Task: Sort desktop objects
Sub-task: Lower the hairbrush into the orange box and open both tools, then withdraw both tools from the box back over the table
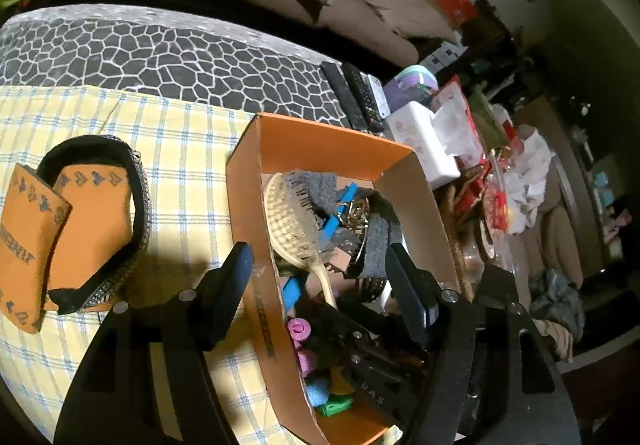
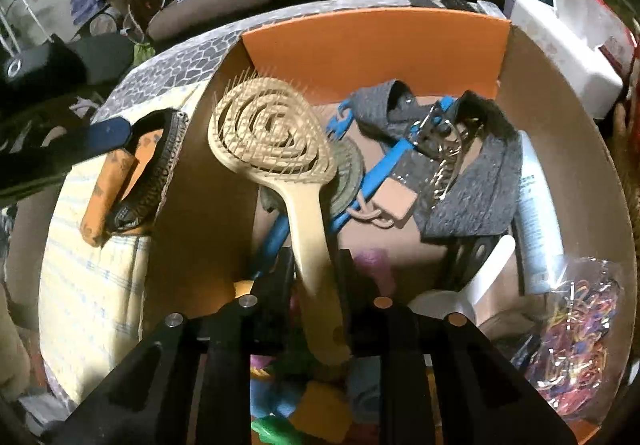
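Inside the orange box (image 2: 372, 41) near the bench's far edge, your right tool (image 2: 316, 265) clamps the cream hairbrush (image 2: 276, 141) by its handle, seemingly to lift it out; your left tool (image 1: 320, 269) hangs open and empty astride the box wall.

Materials and surface finish of the sorted items

Orange box (image 2: 372, 41): matt cardboard, smooth walls. Hairbrush (image 2: 280, 149): glossy cream plastic. Grey strap (image 2: 476, 201): rough felt-like cloth. Hair clip (image 2: 436, 129): shiny metal. Bag of elastics (image 2: 576, 329): clear glossy film. Checked cloth (image 1: 160, 133): matt woven fabric covering the tabletop.
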{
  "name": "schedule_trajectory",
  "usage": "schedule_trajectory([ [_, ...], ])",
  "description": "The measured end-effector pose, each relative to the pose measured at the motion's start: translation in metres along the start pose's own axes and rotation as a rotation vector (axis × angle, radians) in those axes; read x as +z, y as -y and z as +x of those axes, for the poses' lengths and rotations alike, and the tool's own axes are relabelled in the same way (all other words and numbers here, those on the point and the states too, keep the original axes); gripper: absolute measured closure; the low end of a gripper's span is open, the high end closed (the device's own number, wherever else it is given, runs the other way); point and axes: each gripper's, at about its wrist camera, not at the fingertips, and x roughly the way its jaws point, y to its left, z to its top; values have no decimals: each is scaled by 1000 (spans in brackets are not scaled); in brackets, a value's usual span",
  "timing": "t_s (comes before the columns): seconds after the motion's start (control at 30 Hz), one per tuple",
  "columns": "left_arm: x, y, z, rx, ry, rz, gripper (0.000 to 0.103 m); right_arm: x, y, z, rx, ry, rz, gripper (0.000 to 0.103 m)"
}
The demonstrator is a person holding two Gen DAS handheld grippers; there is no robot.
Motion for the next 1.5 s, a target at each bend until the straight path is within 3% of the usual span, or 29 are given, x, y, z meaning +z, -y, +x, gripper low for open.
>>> schedule_trajectory([
  [0.23,-4,-1,2,5,-17,8,37,0,-4,1,-8,-9,-8,81],
  [0.4,-10,-13,-5,20,-27,-5,36,2,-6,-3,-110,2,-25,77],
  [0.47,-13,-20,-13,29,-16,-7,34,3,-5,-7,-100,12,-9,76],
  [0.5,-14,-24,-17,43,-7,-5,34,3,-4,-10,-60,22,10,73],
  [0.53,-15,-29,-23,62,2,-3,26,3,-4,-14,-33,31,20,68],
  [0.63,-21,-46,-39,102,31,-8,10,4,-13,-27,-44,67,5,60],
  [0.77,-30,-71,-58,174,64,-17,4,6,-28,-46,-6,127,-8,40],
  [0.97,-44,-112,-81,265,95,-44,0,8,-68,-60,51,175,-65,22],
  [1.3,-69,-187,-103,274,143,-222,0,9,-132,-46,119,181,-149,20],
  [1.5,-77,-218,-105,249,153,-292,0,6,-165,-15,144,139,-176,20],
])
